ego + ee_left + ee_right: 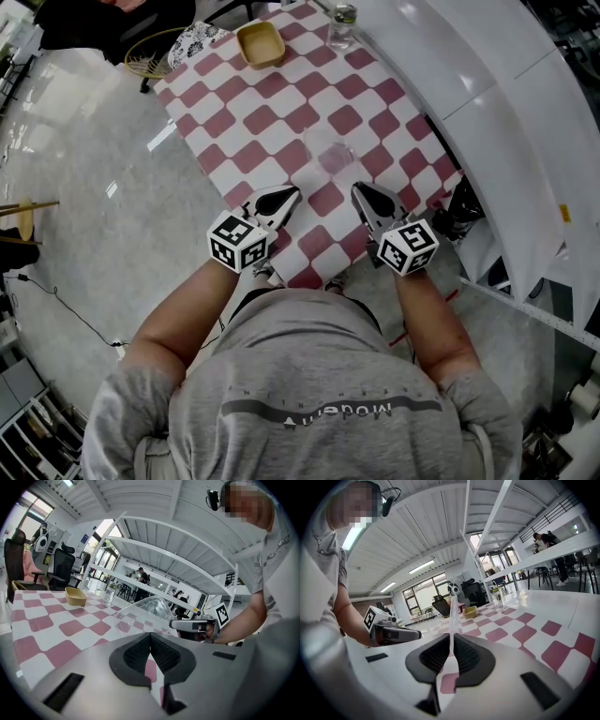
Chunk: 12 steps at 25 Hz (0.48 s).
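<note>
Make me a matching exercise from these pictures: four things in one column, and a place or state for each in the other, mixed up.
1. tan square bowl
2. clear drinking glass
3. left tool
4. right tool

A. shut on a thin clear plastic piece
B. shut, nothing between
C. far right edge of the red-and-white checked tablecloth
D. far end of the tablecloth, left of the glass

Pairs: 1-D, 2-C, 3-B, 4-A

Clear item (330, 156) too faint to ID; right tongs (451, 641) pinch thin strip (451, 613), edge-on, unclear what
</note>
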### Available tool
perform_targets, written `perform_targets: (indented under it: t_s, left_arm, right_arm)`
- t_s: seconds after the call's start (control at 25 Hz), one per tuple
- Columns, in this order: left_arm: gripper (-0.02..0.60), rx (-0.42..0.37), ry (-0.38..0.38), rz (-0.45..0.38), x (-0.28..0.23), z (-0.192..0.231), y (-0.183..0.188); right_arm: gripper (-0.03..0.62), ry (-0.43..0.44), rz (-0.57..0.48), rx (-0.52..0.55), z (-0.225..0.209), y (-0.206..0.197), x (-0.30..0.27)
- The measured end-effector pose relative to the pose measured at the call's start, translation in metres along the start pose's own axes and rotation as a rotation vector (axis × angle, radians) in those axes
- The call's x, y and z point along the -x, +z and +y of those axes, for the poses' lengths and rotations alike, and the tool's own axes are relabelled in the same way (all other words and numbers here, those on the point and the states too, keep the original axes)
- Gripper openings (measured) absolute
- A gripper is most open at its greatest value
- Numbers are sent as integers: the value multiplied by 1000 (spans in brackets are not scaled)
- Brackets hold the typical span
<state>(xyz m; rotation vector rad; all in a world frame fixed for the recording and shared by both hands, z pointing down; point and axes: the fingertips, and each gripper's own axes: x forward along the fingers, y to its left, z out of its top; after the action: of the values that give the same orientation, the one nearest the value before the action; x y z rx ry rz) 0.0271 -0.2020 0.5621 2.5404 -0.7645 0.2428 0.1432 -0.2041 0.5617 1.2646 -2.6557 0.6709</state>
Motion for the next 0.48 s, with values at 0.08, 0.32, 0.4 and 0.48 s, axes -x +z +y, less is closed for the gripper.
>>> perform_targets:
  t_s: [0.08, 0.32, 0.4, 0.48]
  left_arm:
    - [14, 0, 1, -5, 1, 0, 0]
    - [14, 2, -2, -6, 1, -1, 0]
    - [14, 2, -3, -6, 1, -1, 0]
    - [14, 1, -3, -6, 0, -1, 1]
  right_arm:
    - [41, 1, -1, 3, 1, 0, 0]
    - [41, 2, -1, 8, 1, 1, 0]
    - [41, 2, -1, 11, 1, 2, 0]
    - [41, 3, 0, 12, 1, 2, 0]
